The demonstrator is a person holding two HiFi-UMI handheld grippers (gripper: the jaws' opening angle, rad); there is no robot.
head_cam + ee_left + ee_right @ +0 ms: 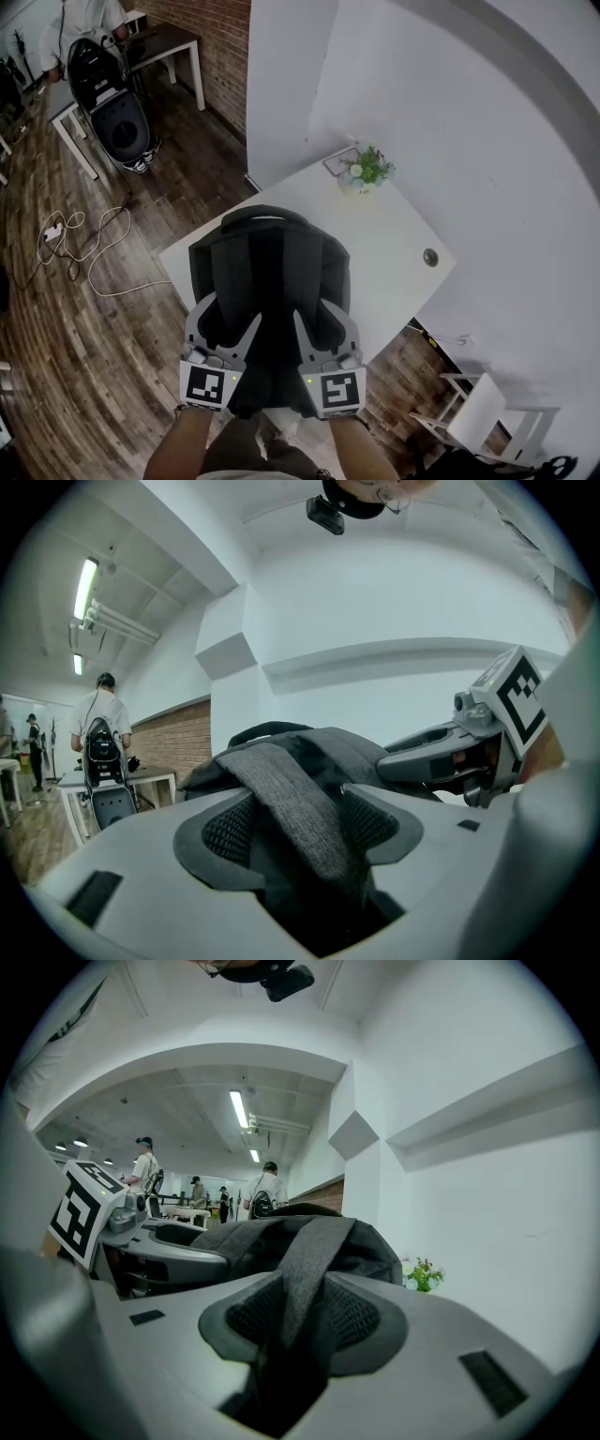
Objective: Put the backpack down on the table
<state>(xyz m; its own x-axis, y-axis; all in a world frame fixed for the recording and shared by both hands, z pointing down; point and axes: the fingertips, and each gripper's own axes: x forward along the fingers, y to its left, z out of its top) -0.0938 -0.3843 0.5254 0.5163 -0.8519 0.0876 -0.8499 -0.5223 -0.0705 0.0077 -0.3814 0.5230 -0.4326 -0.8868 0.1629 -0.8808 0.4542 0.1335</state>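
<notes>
Two sets of jaws gape wide: left gripper [227,317] and right gripper [326,319] each straddle a slack strap [300,808], pinching nothing.
The backpack [270,281] lies flat on the table [394,244], top toward 12 o'clock, plant [367,169] at 1. Both grippers are best drawn level toward 6, so that no strap snags.

The head view looks steeply down from above the person onto the white bench [403,234] at mid-frame, with the left tool [228,323] and right tool [324,319] near the bottom edge. Each tool view sits low and very close behind its own jaws and faces level across the bench. All three share the backpack [272,272], each tool view catches the other tool at its outer edge, and the plant [367,169] shows only in the head and right tool views.
</notes>
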